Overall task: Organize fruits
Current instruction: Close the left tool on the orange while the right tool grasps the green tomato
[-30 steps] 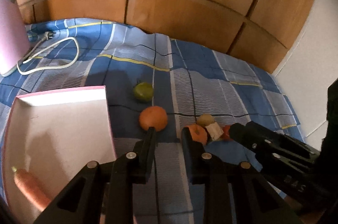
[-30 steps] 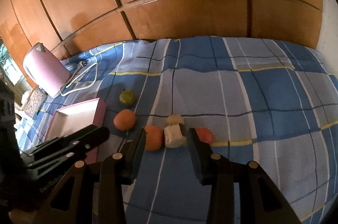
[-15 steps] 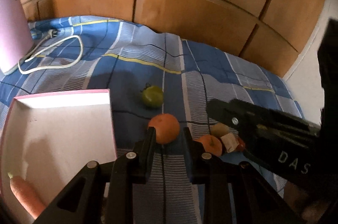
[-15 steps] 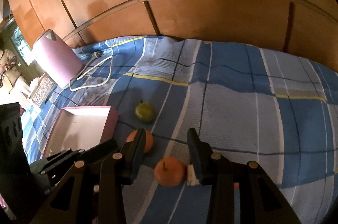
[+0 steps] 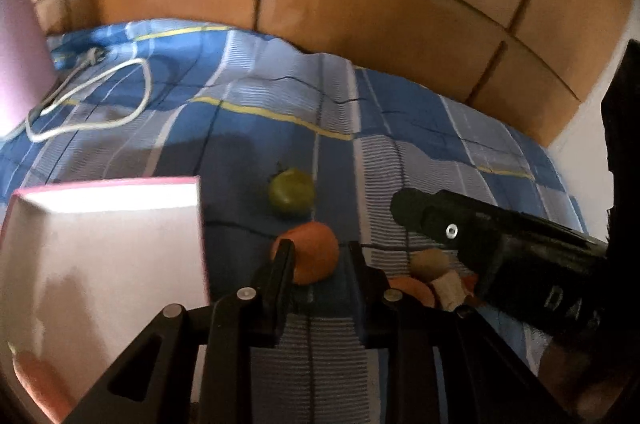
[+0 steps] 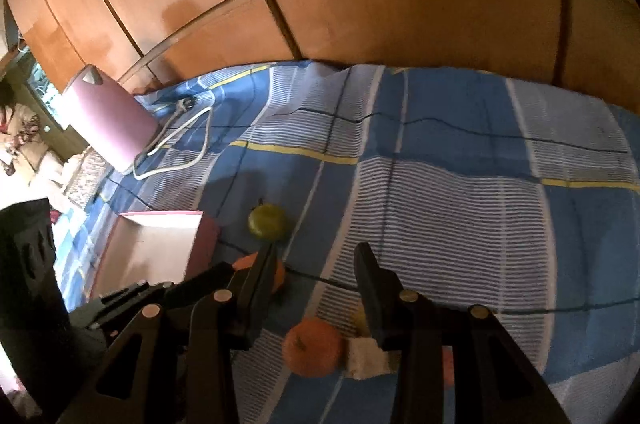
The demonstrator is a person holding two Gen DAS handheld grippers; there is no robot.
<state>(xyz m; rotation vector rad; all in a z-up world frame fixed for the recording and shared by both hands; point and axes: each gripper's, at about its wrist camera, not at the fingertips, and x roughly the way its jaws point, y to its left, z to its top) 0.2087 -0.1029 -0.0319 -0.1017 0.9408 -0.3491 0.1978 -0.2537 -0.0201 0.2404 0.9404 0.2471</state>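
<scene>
The left gripper (image 5: pixel 318 250) sits at the bottom centre of the left wrist view, its two fingers drawn close together with nothing between them; an orange fruit (image 5: pixel 314 256) lies on the cloth just beyond the tips, the left finger overlapping its edge, and I cannot tell whether it touches. To the left lies the pink-rimmed white box (image 5: pixel 108 184) with a carrot (image 5: pixel 36 380) in its lower left corner. Above the orange sits a green fruit (image 5: pixel 291 191). At the right, the right gripper (image 6: pixel 316 252) reaches in dark over a cluster of small fruits (image 5: pixel 430 262). In the right wrist view its jaws stand partly apart and empty, above a second orange fruit (image 6: pixel 313 346) and a white cube (image 6: pixel 366 358) on the blue checked bedcover (image 6: pixel 460 192). A pink kettle (image 6: pixel 106 118) stands at upper left.
</scene>
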